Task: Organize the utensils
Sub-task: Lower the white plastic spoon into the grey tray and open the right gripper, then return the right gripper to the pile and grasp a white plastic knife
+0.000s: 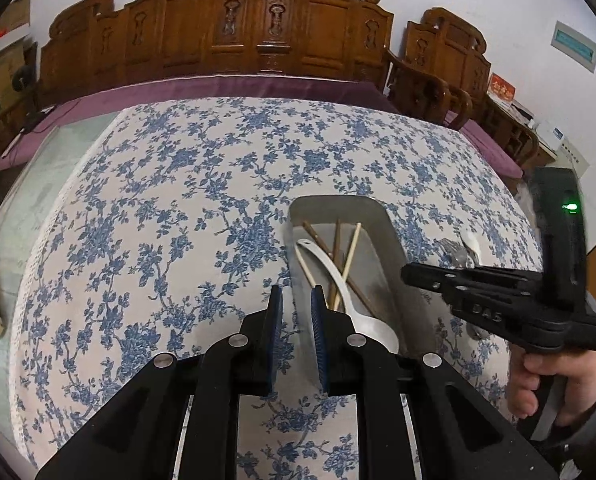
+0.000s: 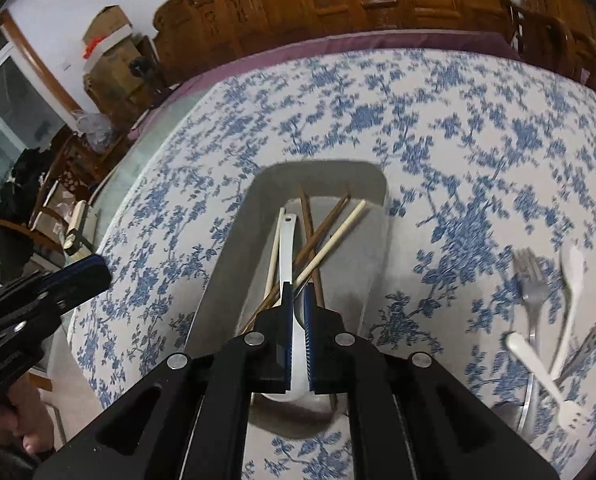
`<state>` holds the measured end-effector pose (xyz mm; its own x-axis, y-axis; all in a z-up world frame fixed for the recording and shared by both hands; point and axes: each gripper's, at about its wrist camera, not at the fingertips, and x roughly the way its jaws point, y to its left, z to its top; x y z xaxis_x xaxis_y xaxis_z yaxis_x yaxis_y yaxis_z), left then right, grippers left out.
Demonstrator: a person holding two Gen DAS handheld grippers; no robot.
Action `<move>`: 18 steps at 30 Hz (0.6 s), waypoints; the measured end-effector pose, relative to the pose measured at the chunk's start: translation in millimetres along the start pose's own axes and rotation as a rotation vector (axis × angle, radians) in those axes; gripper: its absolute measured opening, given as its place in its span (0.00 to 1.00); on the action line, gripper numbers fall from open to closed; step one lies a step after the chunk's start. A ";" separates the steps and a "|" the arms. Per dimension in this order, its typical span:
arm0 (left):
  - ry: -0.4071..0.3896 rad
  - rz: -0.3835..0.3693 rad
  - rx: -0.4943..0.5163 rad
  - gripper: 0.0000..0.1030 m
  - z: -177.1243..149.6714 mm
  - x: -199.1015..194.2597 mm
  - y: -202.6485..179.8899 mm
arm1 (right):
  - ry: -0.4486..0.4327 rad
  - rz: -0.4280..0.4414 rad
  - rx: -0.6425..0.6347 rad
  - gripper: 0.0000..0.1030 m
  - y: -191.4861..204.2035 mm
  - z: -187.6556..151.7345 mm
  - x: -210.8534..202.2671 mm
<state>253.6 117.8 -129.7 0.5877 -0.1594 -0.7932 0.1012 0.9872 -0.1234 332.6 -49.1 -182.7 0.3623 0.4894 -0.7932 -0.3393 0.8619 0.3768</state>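
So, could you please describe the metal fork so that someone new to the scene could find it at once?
Start at the grey tray on the blue-flowered tablecloth. To its right, outside it, a few utensils lie crossed on a round metal plate. The metal fork is the shiny silver one, tines pointing away; its neighbours are white plastic.

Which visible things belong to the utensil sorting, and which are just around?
Job: grey tray, white spoon, chopsticks, metal fork, white plastic fork.
Around: floral tablecloth, carved wooden bench, cardboard boxes.
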 end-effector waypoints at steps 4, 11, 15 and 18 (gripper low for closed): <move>-0.003 -0.011 0.011 0.14 1.4 -0.1 -11.7 | -0.055 -0.007 -0.049 0.08 -4.7 -4.0 -33.9; -0.015 -0.022 0.047 0.23 5.0 0.3 -39.4 | -0.116 -0.043 -0.058 0.08 -40.7 -25.8 -90.7; -0.014 -0.037 0.070 0.23 6.9 3.0 -58.7 | -0.139 -0.087 -0.059 0.08 -66.0 -40.4 -118.1; -0.018 -0.052 0.084 0.29 8.6 4.2 -74.5 | -0.148 -0.127 -0.062 0.08 -86.2 -54.3 -135.8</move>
<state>255.4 43.6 -118.7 0.5945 -0.2114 -0.7758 0.1986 0.9735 -0.1130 265.5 -197.1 -133.4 0.5277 0.3957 -0.7516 -0.3342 0.9102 0.2445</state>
